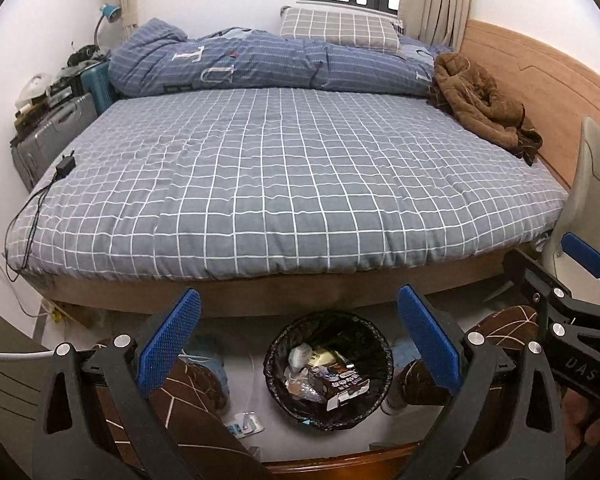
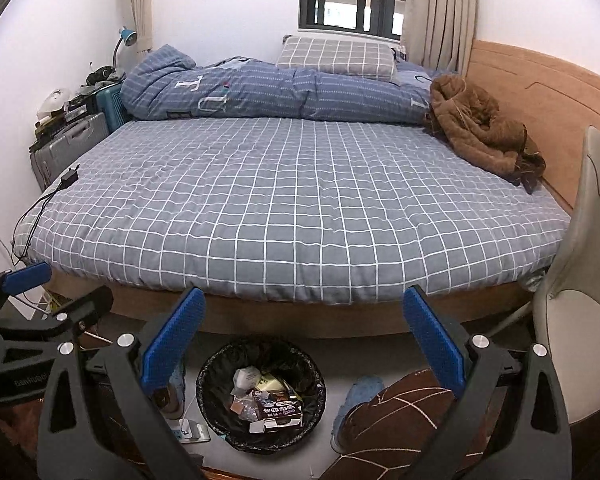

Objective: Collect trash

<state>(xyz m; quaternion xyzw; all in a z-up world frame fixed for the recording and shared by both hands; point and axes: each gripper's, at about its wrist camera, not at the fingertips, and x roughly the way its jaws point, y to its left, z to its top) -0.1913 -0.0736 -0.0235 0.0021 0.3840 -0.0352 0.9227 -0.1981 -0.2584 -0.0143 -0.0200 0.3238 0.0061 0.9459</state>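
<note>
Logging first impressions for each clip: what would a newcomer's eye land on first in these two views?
The big bed with its grey checked sheet fills the middle of both views, a rolled blue duvet along its far edge and a brown coat heaped by the headboard. Below, on the floor, a black-lined trash bin already holds wrappers and a carton, framed by the open left tool and the open right tool, both empty.

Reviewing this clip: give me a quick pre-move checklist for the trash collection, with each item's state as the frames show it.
1. Left gripper open and empty: ok.
2. Right gripper open and empty: ok.
3. Trash bin on the floor, lined, not overfull: ok.
4. Carton inside the bin: ok.
5. Loose trash left on the bed: none visible; only a charger and a brown jacket.
6. Trash elsewhere on the floor: cannot tell.
</note>
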